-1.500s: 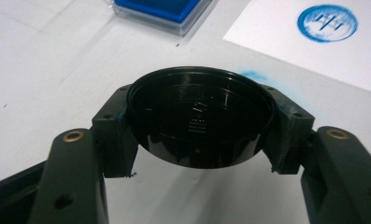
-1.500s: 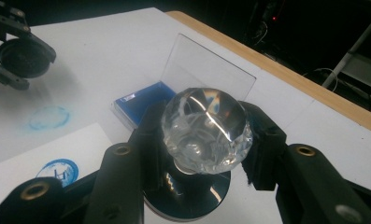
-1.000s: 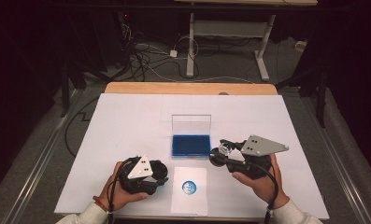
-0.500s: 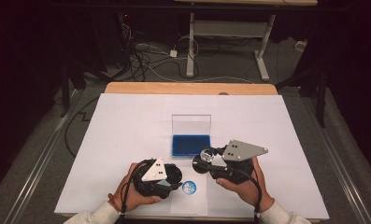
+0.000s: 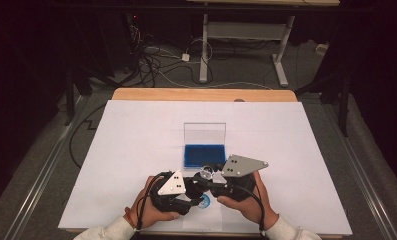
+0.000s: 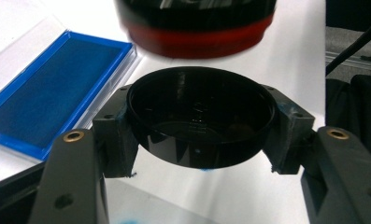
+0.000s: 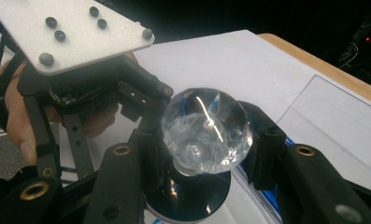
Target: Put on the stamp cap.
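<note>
My left gripper (image 6: 199, 123) is shut on a shallow round black cap (image 6: 199, 112), which it holds level by the rim. Just above the cap hangs the black, red-banded base of a stamp (image 6: 197, 23), blurred. My right gripper (image 7: 206, 140) is shut on that stamp's faceted clear knob (image 7: 206, 128), with the round black base (image 7: 188, 196) under it. In the high view the two grippers meet near the table's front edge, the left gripper (image 5: 193, 192) below and left of the right gripper (image 5: 207, 176). The knob (image 5: 205, 174) glints between them.
A blue ink pad (image 5: 204, 155) lies in its open clear case just beyond the grippers, its lid (image 5: 204, 133) standing upright. A round blue stamp print (image 5: 205, 202) marks the small sheet under the hands. White covering (image 5: 136, 150) spreads over the table to the wooden far edge (image 5: 201, 94).
Both hands have come together at the front middle of the table. The right gripper moved left and nearer with the stamp, and the left gripper moved right with the cap.
</note>
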Demonstrator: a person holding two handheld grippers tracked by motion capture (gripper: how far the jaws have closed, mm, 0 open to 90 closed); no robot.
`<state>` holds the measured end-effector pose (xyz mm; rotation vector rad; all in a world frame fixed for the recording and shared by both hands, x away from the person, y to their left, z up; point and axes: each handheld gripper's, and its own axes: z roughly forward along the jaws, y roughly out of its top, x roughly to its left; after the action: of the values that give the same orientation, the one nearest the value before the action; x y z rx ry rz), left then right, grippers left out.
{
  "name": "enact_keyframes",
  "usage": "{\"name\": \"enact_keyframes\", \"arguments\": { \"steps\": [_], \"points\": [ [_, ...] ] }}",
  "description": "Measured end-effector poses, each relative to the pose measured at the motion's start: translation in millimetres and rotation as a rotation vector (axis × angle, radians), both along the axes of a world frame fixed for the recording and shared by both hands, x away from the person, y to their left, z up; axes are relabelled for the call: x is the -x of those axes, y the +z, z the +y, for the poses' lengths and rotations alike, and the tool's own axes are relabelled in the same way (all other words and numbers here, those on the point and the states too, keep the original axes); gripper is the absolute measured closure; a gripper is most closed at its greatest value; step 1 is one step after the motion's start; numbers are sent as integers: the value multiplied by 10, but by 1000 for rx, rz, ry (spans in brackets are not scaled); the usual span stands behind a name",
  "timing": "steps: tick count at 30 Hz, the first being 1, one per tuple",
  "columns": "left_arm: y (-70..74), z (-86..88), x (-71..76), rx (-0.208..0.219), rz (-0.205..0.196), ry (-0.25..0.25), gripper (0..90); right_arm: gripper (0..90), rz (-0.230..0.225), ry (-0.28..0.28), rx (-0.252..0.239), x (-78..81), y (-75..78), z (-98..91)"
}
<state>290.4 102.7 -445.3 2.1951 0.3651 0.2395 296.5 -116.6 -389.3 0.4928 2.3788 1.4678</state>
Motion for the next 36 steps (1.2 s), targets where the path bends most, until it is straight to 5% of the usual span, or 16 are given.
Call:
{"name": "enact_keyframes", "arguments": {
  "steps": [25,36],
  "points": [
    [43,-113,-57,85,11,-2,365,569,8,6,-11,-1,-26,23],
    [76,-75,-33,99,-17,53,365,570,35,6,-53,-28,-34,-44]
  ]
}}
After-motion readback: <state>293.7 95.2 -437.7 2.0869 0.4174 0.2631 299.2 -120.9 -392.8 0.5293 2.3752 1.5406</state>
